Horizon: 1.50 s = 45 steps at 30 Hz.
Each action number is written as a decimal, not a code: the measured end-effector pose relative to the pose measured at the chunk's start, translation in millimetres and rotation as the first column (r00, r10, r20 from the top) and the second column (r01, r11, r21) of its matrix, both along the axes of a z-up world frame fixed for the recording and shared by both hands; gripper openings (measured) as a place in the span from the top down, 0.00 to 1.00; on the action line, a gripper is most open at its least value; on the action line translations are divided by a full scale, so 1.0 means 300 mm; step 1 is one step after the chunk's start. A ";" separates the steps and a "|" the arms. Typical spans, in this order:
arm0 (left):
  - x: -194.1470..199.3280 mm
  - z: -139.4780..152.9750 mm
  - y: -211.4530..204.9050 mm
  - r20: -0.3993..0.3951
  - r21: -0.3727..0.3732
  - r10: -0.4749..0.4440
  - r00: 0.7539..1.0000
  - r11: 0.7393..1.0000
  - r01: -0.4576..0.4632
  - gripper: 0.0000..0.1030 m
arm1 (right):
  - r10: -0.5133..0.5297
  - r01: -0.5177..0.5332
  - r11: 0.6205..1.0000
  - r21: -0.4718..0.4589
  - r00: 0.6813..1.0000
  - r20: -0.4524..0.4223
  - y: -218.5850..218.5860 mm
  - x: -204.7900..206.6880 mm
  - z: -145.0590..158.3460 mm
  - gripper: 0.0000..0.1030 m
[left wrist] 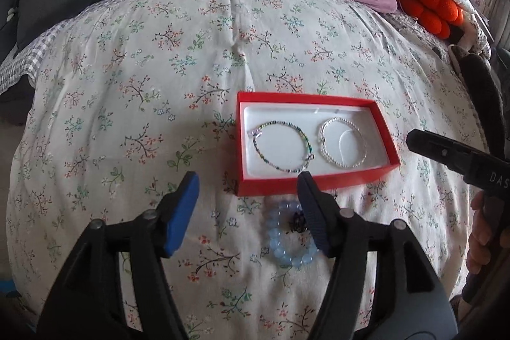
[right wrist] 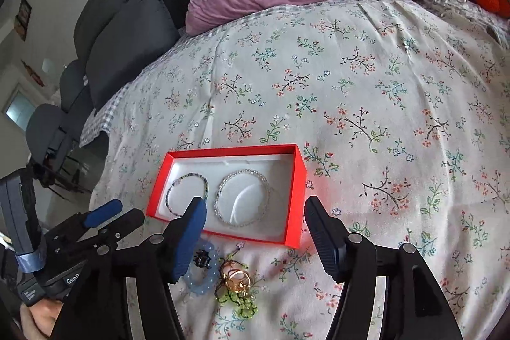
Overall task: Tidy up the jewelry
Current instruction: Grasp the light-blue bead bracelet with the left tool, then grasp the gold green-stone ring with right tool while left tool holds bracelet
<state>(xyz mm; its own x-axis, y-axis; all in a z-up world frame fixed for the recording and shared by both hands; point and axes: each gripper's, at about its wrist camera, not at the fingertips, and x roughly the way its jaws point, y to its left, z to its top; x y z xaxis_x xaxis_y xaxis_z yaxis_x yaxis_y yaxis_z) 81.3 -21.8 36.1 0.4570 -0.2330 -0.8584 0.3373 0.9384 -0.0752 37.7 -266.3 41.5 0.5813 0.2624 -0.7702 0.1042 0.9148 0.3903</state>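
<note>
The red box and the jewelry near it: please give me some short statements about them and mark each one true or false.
1. The red rectangular cardboard box holds two bracelets. True: a dark multicoloured beaded bracelet and a clear silvery beaded bracelet.
2. The pale blue bracelet of round beads lies inside the box. False: it lies on the floral bedspread, in front of the box.
3. The left tongs are clamped on a bracelet. False: they are open and hold nothing.
4. Gold rings lie outside the box. True.
5. The right tongs are open. True.
</note>
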 end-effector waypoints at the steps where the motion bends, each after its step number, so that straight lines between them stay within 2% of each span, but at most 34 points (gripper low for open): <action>1: -0.008 -0.006 0.004 -0.017 0.007 0.001 1.000 1.000 -0.001 0.35 | 0.002 -0.002 1.000 -0.017 1.000 -0.005 0.006 -0.012 0.001 0.34; 4: -0.046 -0.028 0.022 -0.066 0.014 0.004 0.998 1.000 -0.004 0.31 | 0.020 -0.022 0.998 -0.063 0.999 -0.034 0.028 -0.048 -0.013 0.31; 9: -0.100 -0.094 0.031 -0.097 0.003 0.007 0.995 1.000 -0.007 0.30 | 0.051 -0.065 0.988 -0.141 0.993 -0.108 0.072 -0.097 -0.062 0.29; 12: -0.112 -0.144 0.004 -0.132 0.037 -0.009 0.991 0.999 0.014 0.30 | 0.051 -0.079 0.980 -0.181 0.987 -0.156 0.087 -0.117 -0.101 0.28; 16: -0.112 -0.191 -0.029 -0.154 0.045 -0.042 0.987 0.998 0.050 0.30 | 0.030 -0.070 0.982 -0.177 0.975 -0.221 0.073 -0.125 -0.150 0.28; 20: -0.088 -0.235 -0.047 -0.199 0.049 -0.032 0.980 0.998 0.042 0.46 | 0.007 -0.053 0.984 -0.169 0.965 -0.264 0.059 -0.123 -0.174 0.28; 25: -0.078 -0.255 -0.083 -0.195 0.076 -0.042 0.980 0.995 0.058 0.56 | 0.002 -0.050 0.983 -0.178 0.966 -0.260 0.053 -0.121 -0.170 0.28; 28: -0.095 -0.266 -0.116 -0.174 0.125 -0.066 0.982 0.988 0.089 0.63 | -0.001 -0.049 0.983 -0.178 0.962 -0.274 0.053 -0.116 -0.183 0.28; 30: -0.111 -0.266 -0.133 -0.157 0.155 -0.085 0.984 0.982 0.109 0.75 | 0.000 -0.052 0.983 -0.176 0.959 -0.284 0.059 -0.110 -0.187 0.28; 31: -0.116 -0.267 -0.143 -0.155 0.162 -0.087 0.984 0.980 0.112 0.86 | 0.001 -0.055 0.983 -0.178 0.958 -0.286 0.062 -0.110 -0.190 0.28; 32: -0.119 -0.265 -0.142 -0.159 0.163 -0.086 0.984 0.980 0.112 0.87 | 0.002 -0.056 0.982 -0.180 0.958 -0.287 0.066 -0.107 -0.191 0.28; 37: -0.122 -0.236 -0.078 -0.204 0.079 -0.049 0.978 0.995 0.066 0.87 | 0.003 -0.056 0.982 -0.179 0.959 -0.284 0.080 -0.099 -0.191 0.28; 45: -0.118 -0.120 0.036 -0.175 -0.031 -0.004 0.985 1.000 -0.001 0.87 | 0.015 -0.062 0.987 -0.150 0.956 -0.291 0.091 -0.083 -0.197 0.28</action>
<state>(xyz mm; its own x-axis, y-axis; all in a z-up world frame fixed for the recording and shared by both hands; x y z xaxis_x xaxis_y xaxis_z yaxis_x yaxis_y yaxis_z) 45.8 -11.1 0.2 0.2997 -0.2616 -0.9175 0.3179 0.9341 -0.1625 12.7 -238.9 -17.5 0.3202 0.1437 -0.9364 0.1547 0.9672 0.2013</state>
